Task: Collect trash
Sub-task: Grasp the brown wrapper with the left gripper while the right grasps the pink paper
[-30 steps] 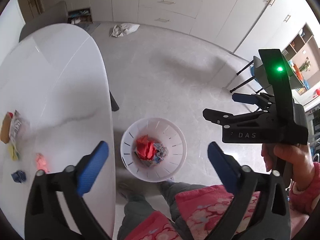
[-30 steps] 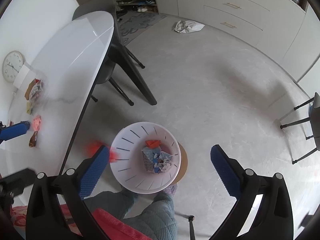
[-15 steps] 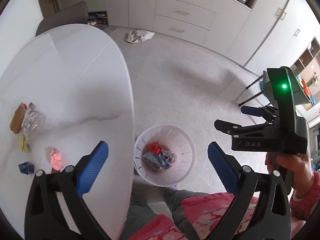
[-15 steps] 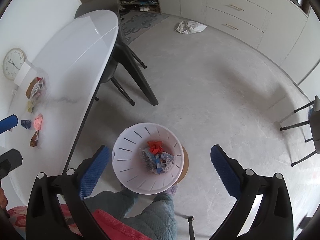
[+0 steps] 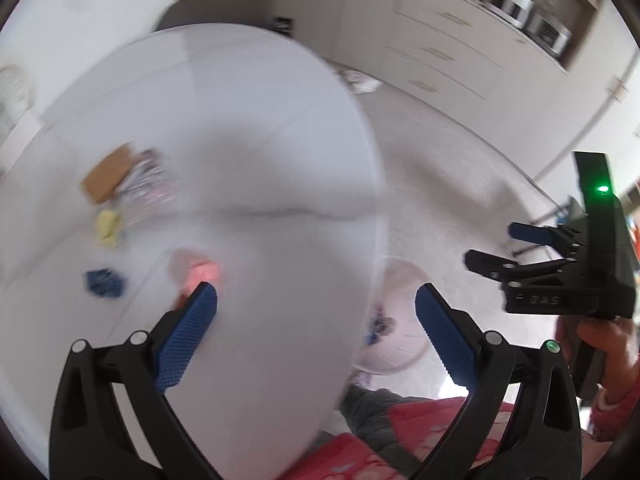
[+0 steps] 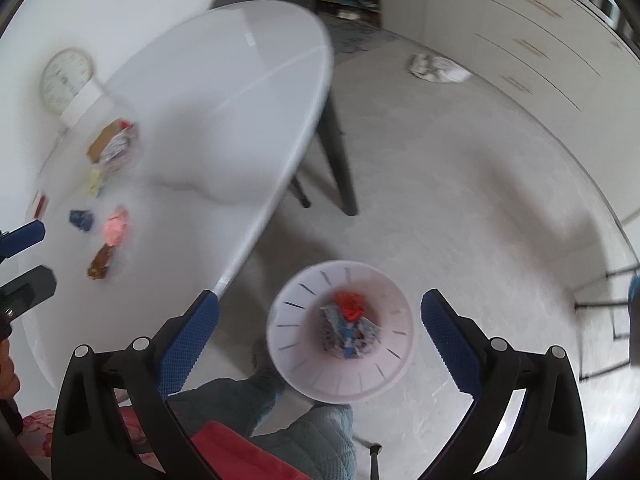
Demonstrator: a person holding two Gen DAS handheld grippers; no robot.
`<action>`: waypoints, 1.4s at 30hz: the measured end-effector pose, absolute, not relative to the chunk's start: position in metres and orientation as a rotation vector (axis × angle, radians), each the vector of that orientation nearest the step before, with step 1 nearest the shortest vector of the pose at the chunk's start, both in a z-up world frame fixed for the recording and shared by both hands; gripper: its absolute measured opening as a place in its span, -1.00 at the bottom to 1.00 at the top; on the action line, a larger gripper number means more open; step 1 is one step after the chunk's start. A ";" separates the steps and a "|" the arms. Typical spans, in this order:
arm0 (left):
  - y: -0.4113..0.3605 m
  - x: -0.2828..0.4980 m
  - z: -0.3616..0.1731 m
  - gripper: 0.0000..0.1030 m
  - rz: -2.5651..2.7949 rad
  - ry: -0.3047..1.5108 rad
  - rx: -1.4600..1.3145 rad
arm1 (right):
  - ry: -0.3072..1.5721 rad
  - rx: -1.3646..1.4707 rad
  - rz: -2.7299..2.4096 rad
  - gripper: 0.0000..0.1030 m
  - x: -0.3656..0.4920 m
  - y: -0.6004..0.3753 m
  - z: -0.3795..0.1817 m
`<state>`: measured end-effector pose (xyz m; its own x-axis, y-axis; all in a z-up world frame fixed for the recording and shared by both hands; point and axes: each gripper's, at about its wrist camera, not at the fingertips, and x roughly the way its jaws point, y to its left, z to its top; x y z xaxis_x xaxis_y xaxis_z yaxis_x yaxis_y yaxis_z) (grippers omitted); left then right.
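A white slotted trash bin (image 6: 340,328) stands on the floor beside the white table (image 6: 224,92), with crumpled red and blue scraps inside. Trash lies on the table: a pink wad (image 5: 200,270), a blue wad (image 5: 105,282), a yellow scrap (image 5: 109,226), a brown wrapper (image 6: 102,262) and a clear packet on a brown card (image 5: 128,178). My left gripper (image 5: 316,308) is open and empty over the table, its left finger just short of the pink wad. My right gripper (image 6: 320,312) is open and empty above the bin; it also shows in the left wrist view (image 5: 504,246).
The table's dark legs (image 6: 340,168) stand beside the bin. A clock (image 6: 66,78) leans at the table's far end. A crumpled bag (image 6: 436,68) lies on the floor near the cabinets (image 6: 540,40). A chair's legs (image 6: 608,292) are at right. My knees (image 6: 296,428) are below the bin.
My left gripper has swung left from over the bin to over the table, toward the pink wad. The right gripper has shifted left a little. Both views are motion-blurred now.
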<state>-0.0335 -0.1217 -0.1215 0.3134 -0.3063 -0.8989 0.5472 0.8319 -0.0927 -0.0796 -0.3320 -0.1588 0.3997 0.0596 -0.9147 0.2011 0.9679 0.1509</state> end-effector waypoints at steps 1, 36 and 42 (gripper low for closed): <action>-0.112 -0.029 -0.123 0.85 -0.543 1.120 0.245 | 1.162 0.238 -0.066 0.95 -0.072 -0.323 -0.159; 0.040 0.011 -0.178 0.85 -0.386 1.256 0.137 | 1.309 -0.027 0.282 -0.23 0.062 -0.109 -0.219; 0.015 0.011 -0.191 0.85 -0.453 1.261 0.193 | 1.295 0.041 0.272 -0.25 0.059 -0.126 -0.212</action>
